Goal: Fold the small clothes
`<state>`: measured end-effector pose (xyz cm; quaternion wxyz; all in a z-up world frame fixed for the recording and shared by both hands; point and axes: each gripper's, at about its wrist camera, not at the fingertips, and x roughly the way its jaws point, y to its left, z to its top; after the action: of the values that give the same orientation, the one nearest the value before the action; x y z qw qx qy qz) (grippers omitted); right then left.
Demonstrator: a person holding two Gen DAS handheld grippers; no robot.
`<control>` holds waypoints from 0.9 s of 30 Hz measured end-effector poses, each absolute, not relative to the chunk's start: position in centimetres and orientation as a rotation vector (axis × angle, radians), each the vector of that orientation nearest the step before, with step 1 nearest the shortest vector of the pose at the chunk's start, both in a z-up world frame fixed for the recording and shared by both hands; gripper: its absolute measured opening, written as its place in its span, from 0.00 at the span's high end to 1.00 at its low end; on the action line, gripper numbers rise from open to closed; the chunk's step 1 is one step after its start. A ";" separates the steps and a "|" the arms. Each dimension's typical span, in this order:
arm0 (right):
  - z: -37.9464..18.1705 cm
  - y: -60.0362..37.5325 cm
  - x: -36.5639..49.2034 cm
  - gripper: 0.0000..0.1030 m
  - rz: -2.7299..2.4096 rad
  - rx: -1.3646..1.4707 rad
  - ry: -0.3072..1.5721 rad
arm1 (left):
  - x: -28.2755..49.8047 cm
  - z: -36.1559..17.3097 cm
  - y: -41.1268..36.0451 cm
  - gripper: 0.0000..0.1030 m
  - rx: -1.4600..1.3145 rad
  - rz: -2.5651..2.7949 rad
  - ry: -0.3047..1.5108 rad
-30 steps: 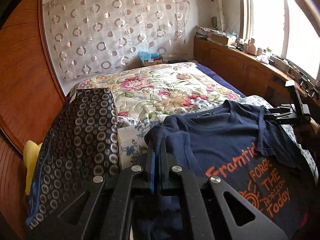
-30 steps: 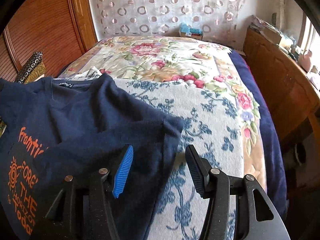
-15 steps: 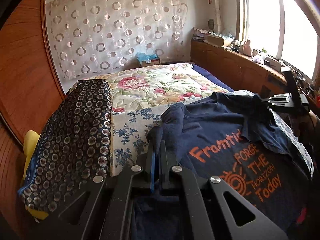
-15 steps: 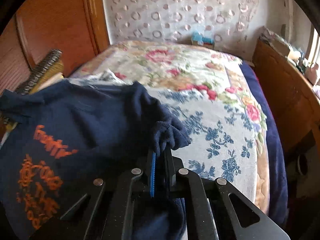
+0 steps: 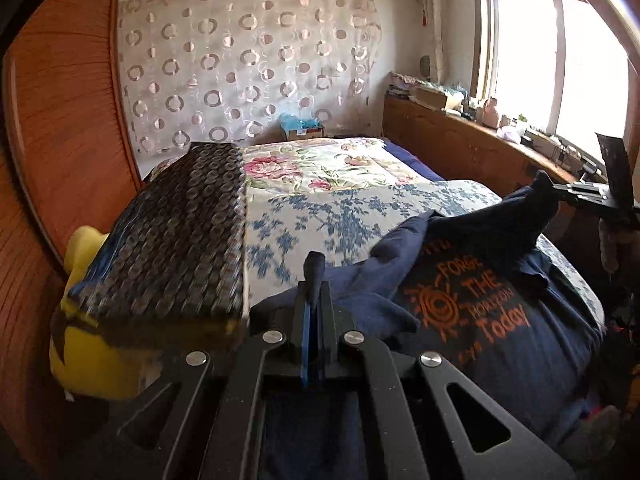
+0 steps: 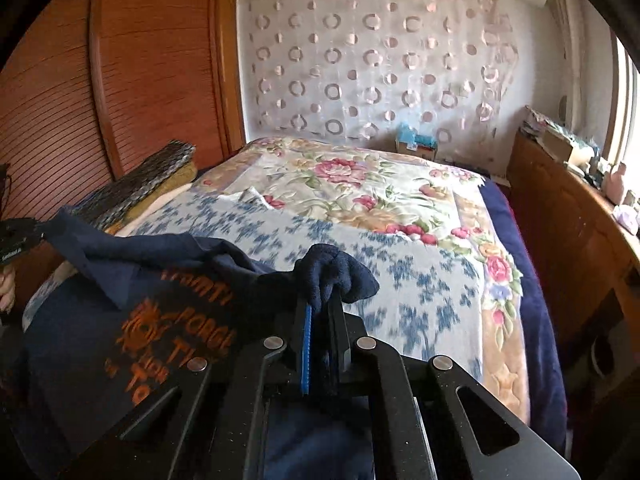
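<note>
Bed (image 5: 360,216): fills most of both views, covered by a blue-flowered spread near the cameras and a pink-rose quilt (image 6: 360,184) farther back.
Wardrobe (image 5: 60,120): reddish wood, along the bed's left side.
Curtain (image 6: 372,60): pale, ring-patterned, hung on the far wall.
Sideboard (image 6: 568,232): wooden, along the bed's right side under the window, its top cluttered with small items too small to name.
T-shirt (image 5: 500,340): navy, orange print reading "FORGE THE HORIZON Today" facing up, spread over the near edge of the bed; two cloth corners lifted off the spread, the fabric between them sagging in loose folds.
Patterned cushion (image 5: 176,232): dark with small rings, lying on the left edge of the bed over a yellow pillow (image 5: 88,352), just beside the shirt.
Left gripper (image 5: 314,304): jaws pressed together on a pinch of the navy cloth, a tuft sticking up above the fingertips; seen from the right wrist view as a dark shape at far left (image 6: 18,236) with cloth trailing from it.
Right gripper (image 6: 322,312): clamped tight on a bunched fold of the shirt, cloth bulging over the tips; visible in the left wrist view at far right (image 5: 560,192), holding its corner raised.
Box (image 6: 416,144): small, blue-topped, at the foot of the curtain.
</note>
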<state>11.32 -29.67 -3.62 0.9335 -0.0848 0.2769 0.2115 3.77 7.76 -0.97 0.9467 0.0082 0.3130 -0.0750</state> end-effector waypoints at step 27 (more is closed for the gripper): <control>-3.0 -34.8 -1.9 0.94 0.468 -0.115 0.700 | -6.0 -0.8 10.9 0.97 -0.001 -0.078 0.641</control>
<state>-1.86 -34.77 -3.00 0.9111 -0.0559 0.3395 0.2270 -5.95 10.87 -0.82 0.9484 -0.0004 0.3149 -0.0383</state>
